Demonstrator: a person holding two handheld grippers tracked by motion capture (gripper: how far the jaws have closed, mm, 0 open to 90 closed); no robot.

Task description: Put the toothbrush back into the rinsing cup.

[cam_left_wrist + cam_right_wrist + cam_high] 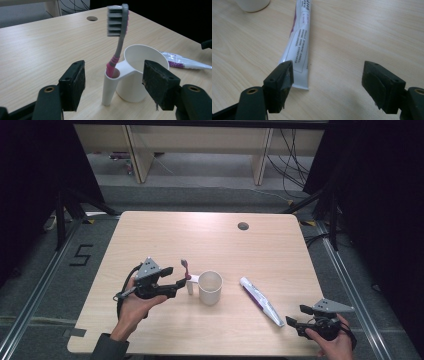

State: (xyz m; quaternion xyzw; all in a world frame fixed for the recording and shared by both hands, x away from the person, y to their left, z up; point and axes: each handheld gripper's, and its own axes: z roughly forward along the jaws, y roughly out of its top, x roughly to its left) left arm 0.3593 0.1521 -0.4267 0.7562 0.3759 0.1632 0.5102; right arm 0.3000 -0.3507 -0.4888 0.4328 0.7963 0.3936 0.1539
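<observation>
Left gripper [113, 87] sits right up close, jaws spread wide with nothing pinched. The toothbrush [118, 37] stands upright dead centre between them, just beyond the pads, its pink end stuck in the white holder [110, 88] on the side of the cup [140, 75] (bristles up top, leaning a bit). Right gripper [328, 82] has wide jaws too, holding nothing. The toothpaste tube [298, 47] lies flat on the table [362, 32], its crimped end just beside that view's left-hand jaw.

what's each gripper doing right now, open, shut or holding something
left gripper: open, holding nothing, toothbrush stands between its jaws.
right gripper: open, holding nothing, beside the toothpaste tube.
</observation>
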